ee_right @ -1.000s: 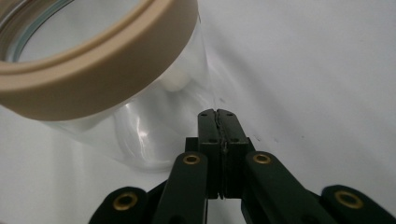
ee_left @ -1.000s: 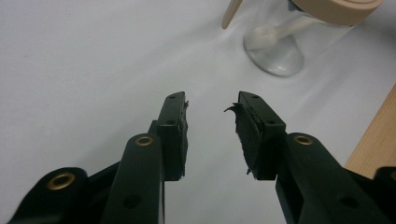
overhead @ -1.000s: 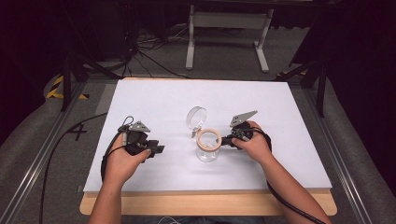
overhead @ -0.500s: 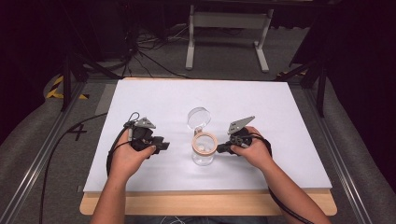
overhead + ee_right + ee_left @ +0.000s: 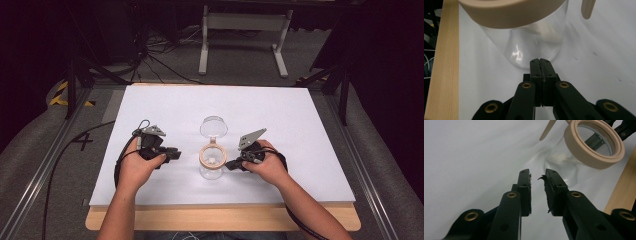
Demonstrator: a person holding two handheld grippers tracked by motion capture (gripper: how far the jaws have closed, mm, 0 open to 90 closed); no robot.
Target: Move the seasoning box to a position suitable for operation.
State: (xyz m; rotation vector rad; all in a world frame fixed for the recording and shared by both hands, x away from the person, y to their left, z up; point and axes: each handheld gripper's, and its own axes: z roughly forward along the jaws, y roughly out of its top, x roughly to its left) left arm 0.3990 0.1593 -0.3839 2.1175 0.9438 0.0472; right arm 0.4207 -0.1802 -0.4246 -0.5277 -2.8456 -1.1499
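Nearest the person, the wooden front edge (image 5: pixel 225 218) of the surface runs under both forearms, and the white sheet (image 5: pixel 310 125) covers the rest. On that sheet the left claw (image 5: pixel 176 154) rests just left of the glass jar (image 5: pixel 212 167), its jaws a little apart with nothing between them, as the left gripper view shows. The right claw (image 5: pixel 229 164) sits on the jar's other side, its jaws pressed flat together on nothing, tips aimed at the lower glass wall and very near it; whether they touch the glass I cannot tell.

The jar stands upright in the middle of the surface, near the front, with a tan ring (image 5: pixel 213 154) around its open mouth. Just behind it the clear round lid (image 5: pixel 214 127) stands swung back on its hinge, and a tan strap (image 5: pixel 548 130) hangs beside the rim.

By my reading the jar is already opened and steadied between the claws. Something pale seems to lie inside; closing or filling looks like what remains.
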